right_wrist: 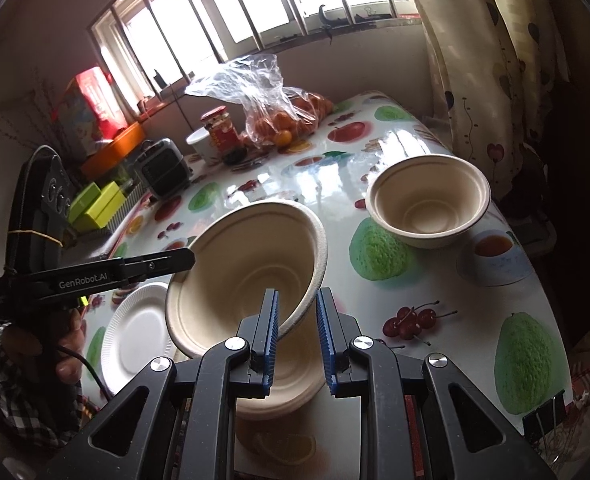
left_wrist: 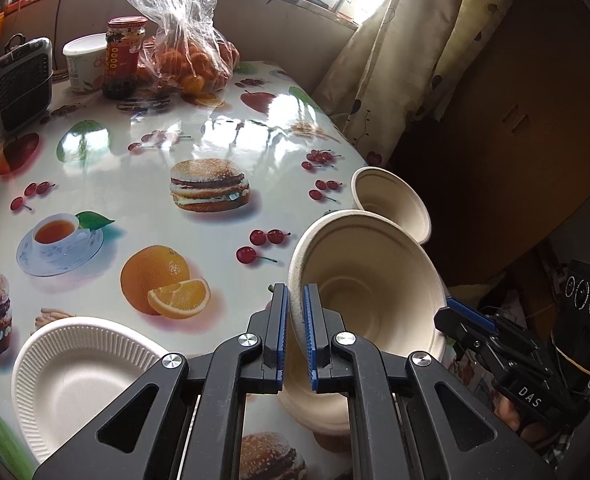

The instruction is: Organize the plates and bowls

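Above the table's (right_wrist: 435, 152) near edge, a light, stiff, crushable pulp bowl (right_wrist: 251, 276) is pinched at nine and three o'clock by both clamped grippers: left gripper (left_wrist: 295, 334), right gripper (right_wrist: 297, 342).

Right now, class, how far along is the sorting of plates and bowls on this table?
Nothing looks stacked yet. In hand: the left gripper and right gripper both pinch opposite rims of one beige paper bowl, held tilted above the fruit-print table. Left: a second beige bowl stands alone near the table's edge, and a white fluted paper plate lies apart, unpaired.
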`<control>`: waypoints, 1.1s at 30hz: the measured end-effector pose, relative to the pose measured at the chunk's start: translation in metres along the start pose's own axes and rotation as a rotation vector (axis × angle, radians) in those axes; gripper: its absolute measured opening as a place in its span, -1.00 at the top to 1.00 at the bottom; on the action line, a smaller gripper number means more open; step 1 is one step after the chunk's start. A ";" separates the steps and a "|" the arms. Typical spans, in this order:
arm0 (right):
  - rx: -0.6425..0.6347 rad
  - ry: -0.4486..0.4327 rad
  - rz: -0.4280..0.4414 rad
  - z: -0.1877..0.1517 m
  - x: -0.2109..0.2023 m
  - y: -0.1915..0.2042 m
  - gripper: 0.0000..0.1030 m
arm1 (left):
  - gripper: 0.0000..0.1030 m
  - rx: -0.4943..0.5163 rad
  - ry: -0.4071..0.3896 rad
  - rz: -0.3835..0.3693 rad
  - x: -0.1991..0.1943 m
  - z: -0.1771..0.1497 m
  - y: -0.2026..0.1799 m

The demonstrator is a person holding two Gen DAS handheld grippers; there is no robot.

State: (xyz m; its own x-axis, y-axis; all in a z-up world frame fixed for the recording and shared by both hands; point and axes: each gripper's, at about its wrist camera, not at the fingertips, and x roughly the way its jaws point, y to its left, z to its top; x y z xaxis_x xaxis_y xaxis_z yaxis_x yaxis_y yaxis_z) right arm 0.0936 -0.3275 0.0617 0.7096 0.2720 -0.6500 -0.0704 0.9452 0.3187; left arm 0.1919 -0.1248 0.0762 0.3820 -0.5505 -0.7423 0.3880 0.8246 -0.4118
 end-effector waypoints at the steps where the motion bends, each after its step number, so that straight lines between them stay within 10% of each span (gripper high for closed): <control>1: 0.001 0.001 -0.001 -0.002 0.000 0.000 0.63 | 0.85 0.000 0.002 0.001 0.000 -0.002 0.000; 33: 0.042 0.055 -0.021 -0.038 0.010 -0.006 0.62 | 0.84 0.002 0.099 0.036 0.020 -0.040 0.002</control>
State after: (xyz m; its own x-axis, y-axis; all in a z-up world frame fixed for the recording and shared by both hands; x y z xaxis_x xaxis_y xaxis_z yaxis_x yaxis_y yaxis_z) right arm 0.0744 -0.3237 0.0273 0.6706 0.2625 -0.6938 -0.0251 0.9428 0.3324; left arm 0.1668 -0.1287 0.0396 0.3112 -0.5050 -0.8051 0.3770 0.8432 -0.3832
